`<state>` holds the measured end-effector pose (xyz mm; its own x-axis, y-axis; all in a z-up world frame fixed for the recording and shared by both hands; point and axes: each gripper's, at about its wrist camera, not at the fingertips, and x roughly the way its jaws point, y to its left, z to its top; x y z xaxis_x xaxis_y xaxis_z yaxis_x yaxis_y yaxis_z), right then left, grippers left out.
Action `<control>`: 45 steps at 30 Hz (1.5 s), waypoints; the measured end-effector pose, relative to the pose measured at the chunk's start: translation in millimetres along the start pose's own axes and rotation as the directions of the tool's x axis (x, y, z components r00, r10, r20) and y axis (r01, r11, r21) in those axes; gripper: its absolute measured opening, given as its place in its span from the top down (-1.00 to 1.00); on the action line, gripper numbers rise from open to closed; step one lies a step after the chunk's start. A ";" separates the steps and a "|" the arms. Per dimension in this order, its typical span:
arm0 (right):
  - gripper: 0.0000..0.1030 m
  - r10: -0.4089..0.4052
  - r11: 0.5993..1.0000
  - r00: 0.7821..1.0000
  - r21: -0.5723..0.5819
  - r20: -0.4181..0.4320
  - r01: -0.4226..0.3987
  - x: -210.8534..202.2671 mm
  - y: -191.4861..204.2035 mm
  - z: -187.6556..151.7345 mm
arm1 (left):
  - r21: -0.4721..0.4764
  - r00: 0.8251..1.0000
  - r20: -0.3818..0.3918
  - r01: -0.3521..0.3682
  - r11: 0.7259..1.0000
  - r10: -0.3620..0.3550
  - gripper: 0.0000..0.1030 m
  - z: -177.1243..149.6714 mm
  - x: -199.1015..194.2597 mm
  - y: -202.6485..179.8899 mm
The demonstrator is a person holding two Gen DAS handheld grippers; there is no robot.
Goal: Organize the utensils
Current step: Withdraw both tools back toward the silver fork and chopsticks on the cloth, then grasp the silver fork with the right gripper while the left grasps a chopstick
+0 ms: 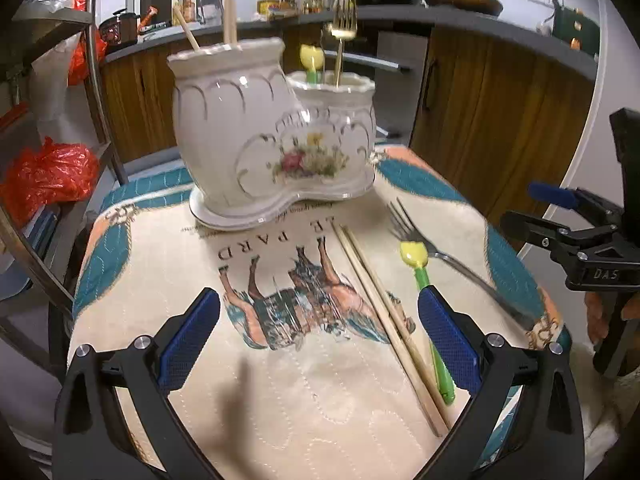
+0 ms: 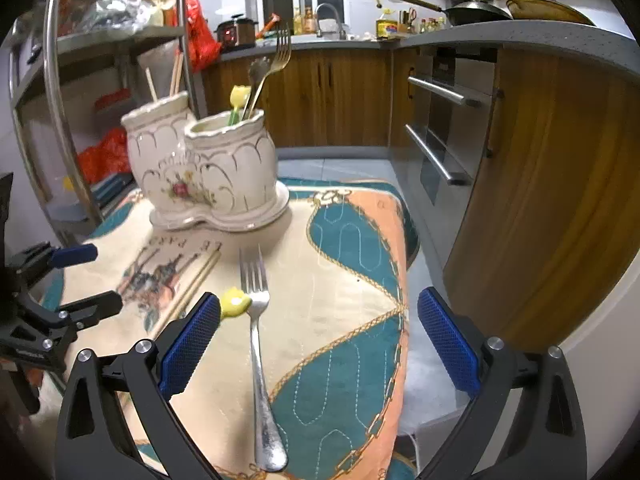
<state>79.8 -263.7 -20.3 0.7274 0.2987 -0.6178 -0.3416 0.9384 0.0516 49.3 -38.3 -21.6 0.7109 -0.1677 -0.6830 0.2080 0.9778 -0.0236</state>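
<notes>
A white ceramic double utensil holder [image 1: 272, 140] with a flower print stands at the far side of a printed cloth [image 1: 280, 380]; it also shows in the right wrist view [image 2: 208, 172]. Its taller pot holds chopsticks [image 1: 230, 20]. Its lower pot holds a gold fork [image 1: 343, 28] and a yellow-green tulip utensil [image 1: 311, 60]. On the cloth lie a pair of wooden chopsticks [image 1: 384, 316], another tulip utensil [image 1: 424, 288] and a silver fork [image 2: 258, 344]. My left gripper [image 1: 320, 340] is open above the cloth, its right finger beside the tulip utensil. My right gripper [image 2: 320, 340] is open over the silver fork's handle.
A metal shelf rack [image 1: 60, 128] with red bags stands to the left. Wooden kitchen cabinets [image 2: 540, 200] and an oven [image 2: 440, 140] are on the right and behind. The cloth's edge [image 2: 404, 280] drops off to the floor on the right.
</notes>
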 end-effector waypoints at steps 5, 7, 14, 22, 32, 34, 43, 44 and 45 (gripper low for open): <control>-0.90 0.001 1.000 0.999 -0.010 -0.034 -0.001 6.7 -1.3 -4.7 | 0.004 0.997 -0.077 -0.029 1.000 0.029 -0.89 -4.9 17.5 -3.3; -0.90 0.002 1.000 0.999 -0.019 -0.043 -0.003 8.8 -0.9 -6.6 | 0.001 0.995 -0.090 -0.034 0.999 0.034 -0.89 -6.8 21.2 -4.3; -0.90 0.008 0.998 0.997 -0.063 -0.077 -0.013 16.1 4.0 -13.7 | 0.031 0.988 -0.142 -0.054 0.998 0.058 -0.88 -10.8 33.1 -10.6; -0.61 0.037 0.994 0.992 -0.098 -0.120 -0.049 22.9 12.4 -17.5 | 0.050 0.985 -0.167 -0.027 0.998 0.035 -0.44 -8.8 36.4 -18.8; 0.37 0.114 0.984 0.971 -0.108 -0.210 -0.139 41.4 31.8 -16.5 | 0.079 0.977 -0.205 0.081 0.994 -0.063 0.72 -4.5 33.1 -25.8; 0.73 0.118 0.984 0.969 -0.108 -0.218 -0.144 43.3 33.6 -14.5 | 0.078 0.973 -0.220 0.096 0.992 -0.077 0.72 -5.3 31.3 -22.4; 0.88 0.112 0.978 0.963 -0.147 -0.244 -0.151 40.2 33.2 -13.5 | 0.120 0.958 -0.282 0.093 0.988 -0.056 0.87 -8.1 22.5 0.7; 0.88 0.107 0.978 0.963 -0.150 -0.247 -0.147 39.9 32.4 -13.6 | 0.126 0.956 -0.290 0.092 0.988 -0.052 0.87 -8.6 21.0 5.1; 0.88 0.102 0.977 0.963 -0.157 -0.250 -0.144 39.4 32.2 -13.5 | 0.136 0.954 -0.297 0.090 0.987 -0.046 0.87 -9.5 20.1 6.9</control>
<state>89.4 -224.1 -53.5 0.5168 0.3398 -0.7858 -0.5323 0.8464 0.0160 58.7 -33.7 -42.4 0.4689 -0.1678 -0.8671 0.3603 0.9327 0.0144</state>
